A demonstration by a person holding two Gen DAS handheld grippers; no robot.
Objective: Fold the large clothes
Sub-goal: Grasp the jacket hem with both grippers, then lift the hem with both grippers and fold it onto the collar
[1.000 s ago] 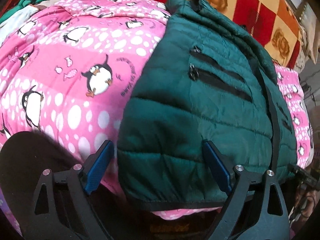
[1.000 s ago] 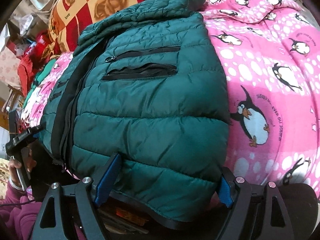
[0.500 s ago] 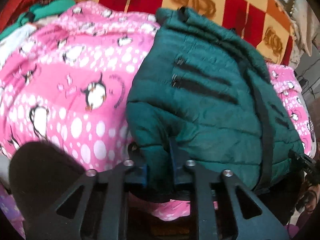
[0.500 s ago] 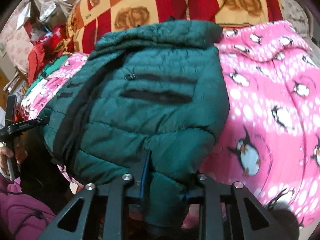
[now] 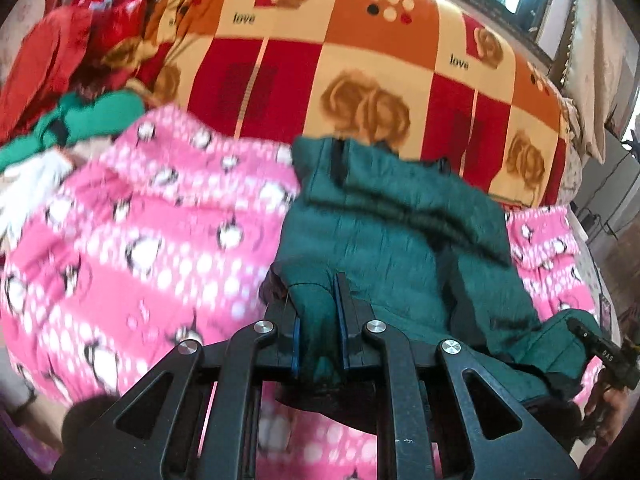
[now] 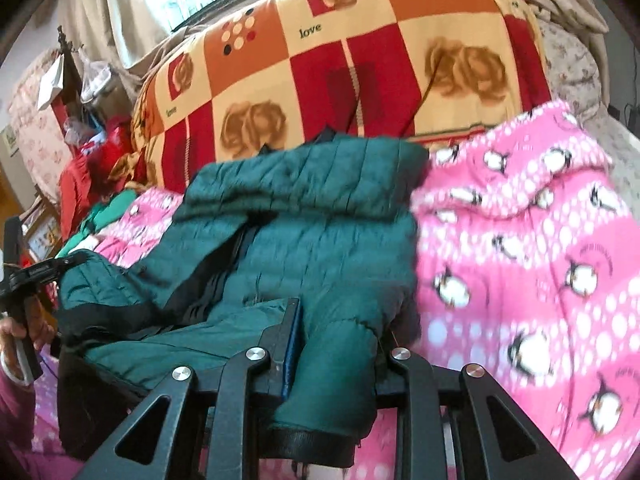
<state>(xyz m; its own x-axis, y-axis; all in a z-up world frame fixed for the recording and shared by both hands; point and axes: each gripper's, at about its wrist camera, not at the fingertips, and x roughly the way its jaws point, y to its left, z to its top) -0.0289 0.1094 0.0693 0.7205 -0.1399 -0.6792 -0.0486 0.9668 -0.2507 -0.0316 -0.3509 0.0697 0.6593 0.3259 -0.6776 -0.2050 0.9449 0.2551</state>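
Note:
A dark green quilted jacket [image 5: 384, 236] lies on a pink penguin blanket [image 5: 140, 248]. My left gripper [image 5: 318, 308] is shut on the jacket's near hem at one corner and holds it lifted. In the right wrist view the jacket [image 6: 320, 216] is bunched, its near hem raised toward the collar end. My right gripper [image 6: 340, 332] is shut on the other near corner of the hem. The other gripper shows at the far edge of each view, at the right edge of the left wrist view [image 5: 600, 348] and the left edge of the right wrist view [image 6: 32, 272].
A red, orange and cream rose-patterned quilt [image 5: 360, 60] rises behind the jacket. Red and green clothes [image 5: 80, 80] are piled at the far left. The pink blanket [image 6: 540, 260] spreads to the right in the right wrist view. A window and curtains are behind.
Both grippers closed on the jacket's near hem, then lifted it up and forward toward the collar. The jacket has gone from flat to bunched.

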